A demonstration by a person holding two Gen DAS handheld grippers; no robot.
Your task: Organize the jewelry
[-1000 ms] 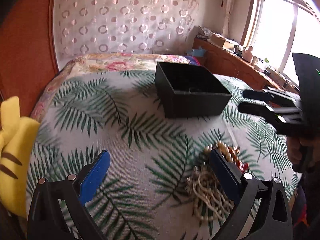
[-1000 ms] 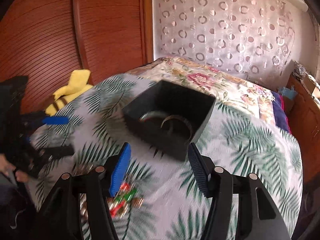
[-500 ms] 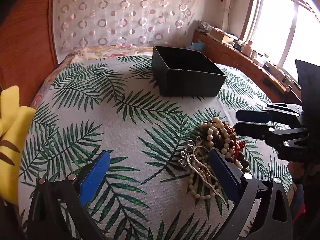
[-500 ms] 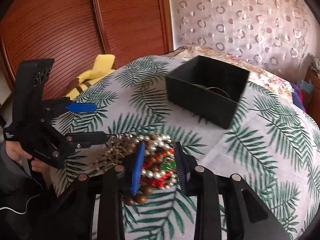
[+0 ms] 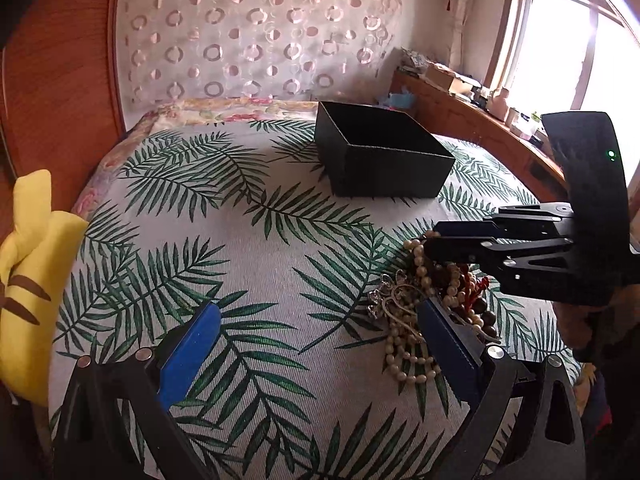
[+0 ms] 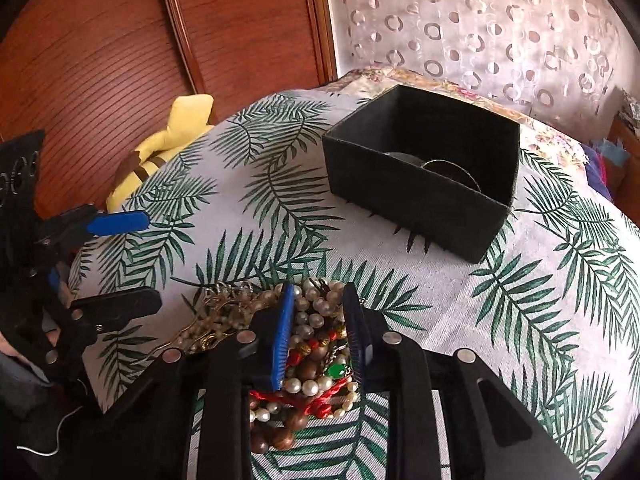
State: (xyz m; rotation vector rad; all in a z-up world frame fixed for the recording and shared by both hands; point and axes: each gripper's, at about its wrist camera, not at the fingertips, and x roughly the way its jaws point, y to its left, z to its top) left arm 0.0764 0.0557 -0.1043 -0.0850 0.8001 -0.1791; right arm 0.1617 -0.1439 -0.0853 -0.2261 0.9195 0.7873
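Daylight floods in from the window (image 5: 560, 52), blown out to white glare; the bedspread (image 5: 260, 248) is evenly lit with soft shadows beside the black box (image 5: 384, 172); both views sharp, bowed and dark at the corners

A bedroom in a home: a bed (image 5: 280, 264) spread with a palm-leaf cover, a floral quilt (image 5: 224, 110) at its far end, a wooden wardrobe (image 6: 120, 52) beside it, a sheer circle-patterned curtain (image 5: 256, 36), a yellow plush toy (image 5: 32, 280), and a cluttered wooden sill (image 5: 460, 96) beneath a bright window (image 5: 568, 44).
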